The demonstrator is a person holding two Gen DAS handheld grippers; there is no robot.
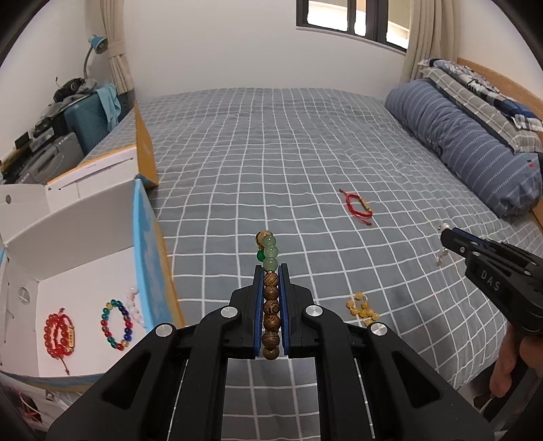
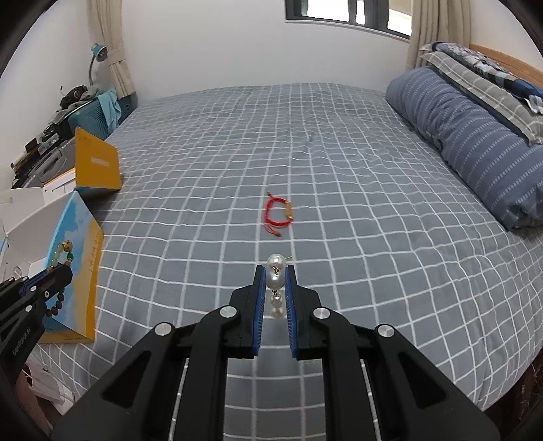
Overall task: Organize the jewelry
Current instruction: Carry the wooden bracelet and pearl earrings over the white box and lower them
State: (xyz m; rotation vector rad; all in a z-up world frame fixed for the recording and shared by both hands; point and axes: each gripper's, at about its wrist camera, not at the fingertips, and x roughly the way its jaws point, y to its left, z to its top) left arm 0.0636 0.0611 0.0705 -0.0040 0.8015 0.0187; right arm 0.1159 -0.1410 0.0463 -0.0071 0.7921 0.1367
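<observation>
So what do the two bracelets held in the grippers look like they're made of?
Left gripper bracelet: brown beads with striped grain, apparently matte wood, plus translucent pale green beads, glossy like jade or glass. Right gripper pearl bracelet: round white beads with soft sheen; real or imitation pearl cannot be told.

This is a bedroom in a home. A big bed (image 2: pixel 305 152) with a gray checked cover fills the room. Pillows (image 2: pixel 475 135) lie at its right end. Behind the bed are a window (image 2: pixel 339 13) and curtains (image 2: pixel 112 51). Left of the bed stands a blue lamp (image 2: pixel 98 51).
</observation>
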